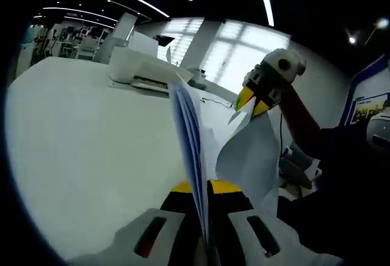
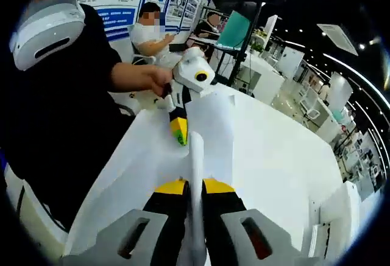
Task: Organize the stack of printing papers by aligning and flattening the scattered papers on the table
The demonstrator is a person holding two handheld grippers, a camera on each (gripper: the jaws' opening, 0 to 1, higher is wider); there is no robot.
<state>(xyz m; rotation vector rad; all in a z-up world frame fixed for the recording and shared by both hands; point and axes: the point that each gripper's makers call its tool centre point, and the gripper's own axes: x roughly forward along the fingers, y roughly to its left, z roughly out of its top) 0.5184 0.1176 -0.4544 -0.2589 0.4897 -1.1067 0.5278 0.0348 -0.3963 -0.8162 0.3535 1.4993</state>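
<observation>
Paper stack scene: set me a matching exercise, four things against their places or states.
Things:
1. paper stack
2. printer
3. left claw
4. table

Places or states:
A. white, bare surface under everything
B. standing at the table's far edge
C. held on edge between both claws
D. shut on the stack's near edge

Pairs: 1-C, 2-B, 3-D, 4-A

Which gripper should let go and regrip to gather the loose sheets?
Probably right: the left gripper clamps the papers bunched together, while sheets curl apart beside the right gripper, so it could regrip them.
</observation>
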